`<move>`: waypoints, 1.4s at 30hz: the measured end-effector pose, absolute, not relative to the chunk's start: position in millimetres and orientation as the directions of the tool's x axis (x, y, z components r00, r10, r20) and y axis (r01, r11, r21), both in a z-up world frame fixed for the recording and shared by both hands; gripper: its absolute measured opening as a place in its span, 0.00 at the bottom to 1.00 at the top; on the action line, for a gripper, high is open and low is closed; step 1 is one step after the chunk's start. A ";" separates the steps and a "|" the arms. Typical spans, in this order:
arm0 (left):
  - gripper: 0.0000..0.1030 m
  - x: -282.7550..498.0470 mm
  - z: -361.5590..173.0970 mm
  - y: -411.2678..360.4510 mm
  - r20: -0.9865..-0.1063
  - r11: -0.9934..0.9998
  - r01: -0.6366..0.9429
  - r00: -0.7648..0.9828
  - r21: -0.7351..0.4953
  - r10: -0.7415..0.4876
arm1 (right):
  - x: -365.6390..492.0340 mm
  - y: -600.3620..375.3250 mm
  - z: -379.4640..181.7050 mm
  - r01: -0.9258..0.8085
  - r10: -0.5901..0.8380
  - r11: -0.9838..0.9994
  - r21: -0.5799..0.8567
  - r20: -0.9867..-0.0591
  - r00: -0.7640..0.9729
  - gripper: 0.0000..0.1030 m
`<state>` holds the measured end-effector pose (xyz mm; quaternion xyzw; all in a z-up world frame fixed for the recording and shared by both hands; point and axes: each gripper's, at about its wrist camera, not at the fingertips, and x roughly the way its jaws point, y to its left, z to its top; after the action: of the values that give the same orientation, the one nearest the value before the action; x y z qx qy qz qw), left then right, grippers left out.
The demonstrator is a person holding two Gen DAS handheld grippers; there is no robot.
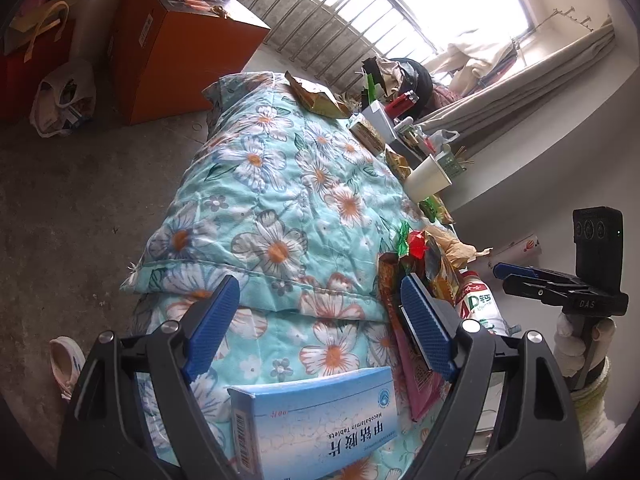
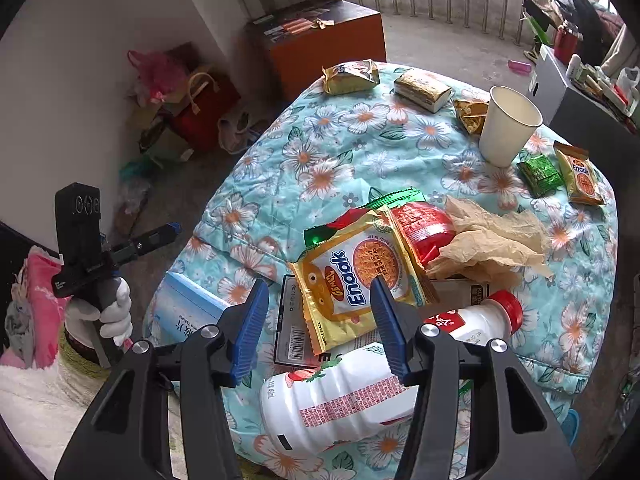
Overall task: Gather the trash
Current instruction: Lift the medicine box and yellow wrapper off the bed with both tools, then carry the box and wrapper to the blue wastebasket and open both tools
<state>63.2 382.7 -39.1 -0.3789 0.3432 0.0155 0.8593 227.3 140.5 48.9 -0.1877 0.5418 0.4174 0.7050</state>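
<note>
A floral quilt [image 1: 280,184] covers a table strewn with trash. My left gripper [image 1: 318,292] hovers open above the quilt, and a blue medicine box [image 1: 320,420] lies below between its arms, untouched. My right gripper [image 2: 319,288] stands open over a yellow Enaak noodle packet [image 2: 352,280], its pads clear of it. Under its fingers lies a large white plastic bottle [image 2: 340,400]; a red-capped white bottle [image 2: 484,318] lies to the right. Crumpled brown paper [image 2: 492,240], a red wrapper [image 2: 424,228] and a paper cup [image 2: 508,128] sit further back.
Several snack packets [image 2: 352,76] dot the quilt's far side. An orange box [image 1: 180,48] and bags [image 1: 60,100] stand on the concrete floor to the left. A grey box of clutter [image 2: 560,88] sits by the window railing. A shoe [image 1: 66,360] shows near the floor's edge.
</note>
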 end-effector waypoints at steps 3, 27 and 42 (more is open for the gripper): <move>0.76 58.8 -40.7 380.3 -0.613 0.728 -0.290 0.758 -0.622 -0.222 | 210.9 162.7 41.7 -0.854 0.312 0.511 0.096 -0.947 0.081 0.57; 0.76 8.9 -25.7 365.1 -0.589 0.797 -0.200 0.776 -0.570 -0.227 | 213.5 193.1 1.0 -0.840 0.160 0.543 -0.020 -0.979 0.126 0.09; 0.84 64.6 -19.8 296.0 -0.730 0.901 0.289 0.530 -0.324 -0.432 | 194.4 47.7 136.3 -0.683 0.773 0.541 0.490 -0.611 0.173 0.07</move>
<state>64.6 296.0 -19.8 -0.0819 0.4386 -0.2069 0.8707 194.4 47.7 136.3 0.0517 0.4319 0.4764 0.7641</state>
